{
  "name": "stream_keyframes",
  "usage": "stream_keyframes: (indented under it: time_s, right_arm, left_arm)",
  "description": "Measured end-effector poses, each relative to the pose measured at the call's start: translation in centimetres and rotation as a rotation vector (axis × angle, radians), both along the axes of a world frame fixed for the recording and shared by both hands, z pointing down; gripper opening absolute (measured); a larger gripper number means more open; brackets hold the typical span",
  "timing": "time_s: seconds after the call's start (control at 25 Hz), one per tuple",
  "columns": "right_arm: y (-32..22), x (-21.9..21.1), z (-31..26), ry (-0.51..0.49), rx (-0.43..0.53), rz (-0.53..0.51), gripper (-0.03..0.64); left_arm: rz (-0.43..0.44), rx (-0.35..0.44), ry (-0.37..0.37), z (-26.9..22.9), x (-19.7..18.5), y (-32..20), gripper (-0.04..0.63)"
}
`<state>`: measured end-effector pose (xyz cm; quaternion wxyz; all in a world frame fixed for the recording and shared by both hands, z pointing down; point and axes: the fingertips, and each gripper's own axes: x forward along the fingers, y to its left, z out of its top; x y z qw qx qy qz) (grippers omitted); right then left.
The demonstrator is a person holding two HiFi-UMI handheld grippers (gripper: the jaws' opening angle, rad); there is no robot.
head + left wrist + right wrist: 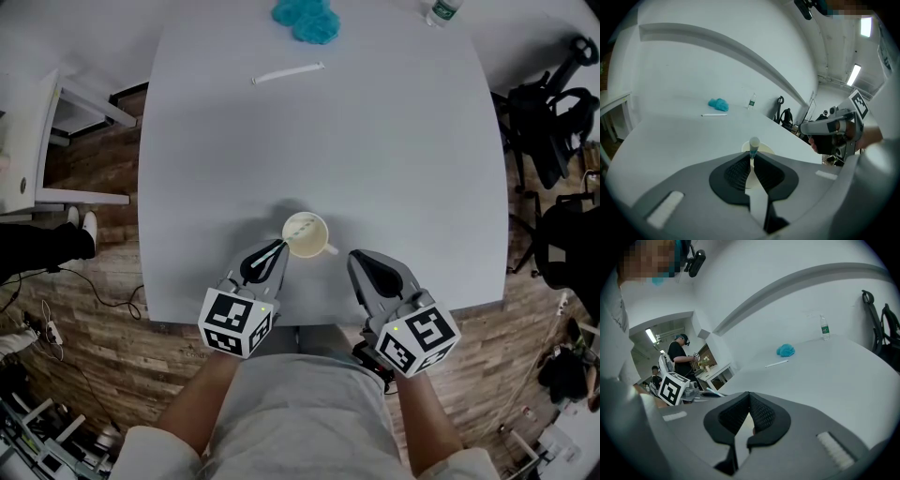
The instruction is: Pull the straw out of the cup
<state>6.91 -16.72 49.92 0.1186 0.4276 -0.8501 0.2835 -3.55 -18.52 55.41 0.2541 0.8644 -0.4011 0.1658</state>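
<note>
A cream cup (pixel 309 234) with a small handle stands near the front edge of the white table (pixel 375 141). A pale straw (pixel 286 246) leans out of it to the left. My left gripper (pixel 278 247) is shut on the straw's upper end at the cup's left rim. In the left gripper view the straw (pixel 753 146) stands pinched between the left gripper's (pixel 753 158) pads, with the cup (pixel 767 150) rim just behind. My right gripper (pixel 360 256) rests to the right of the cup, apart from it. The right gripper (pixel 749 399) is shut with nothing in it.
A second wrapped straw (pixel 288 73) lies at the far side of the table, beside a blue crumpled cloth (pixel 307 19). A water bottle (pixel 441 11) stands at the far right corner. Black chairs (pixel 553 122) stand to the right, a white shelf (pixel 37 141) to the left.
</note>
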Motion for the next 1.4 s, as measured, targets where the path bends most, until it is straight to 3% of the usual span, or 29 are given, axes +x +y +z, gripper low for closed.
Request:
stream_keyframes:
  time_s: [0.64,1.4]
  right_arm:
    - [0.3,-0.5,-2.0,-0.009,0.046,-0.018,0.006]
    - [2.5,-0.6,-6.1,-0.012,0.141,-0.018,0.006]
  left_arm:
    - [0.018,0.05,-0.022,-3.1,-0.7,0.7,0.044]
    - [0.014,0.143,0.008,-10.2,-2.2,4.2,0.044]
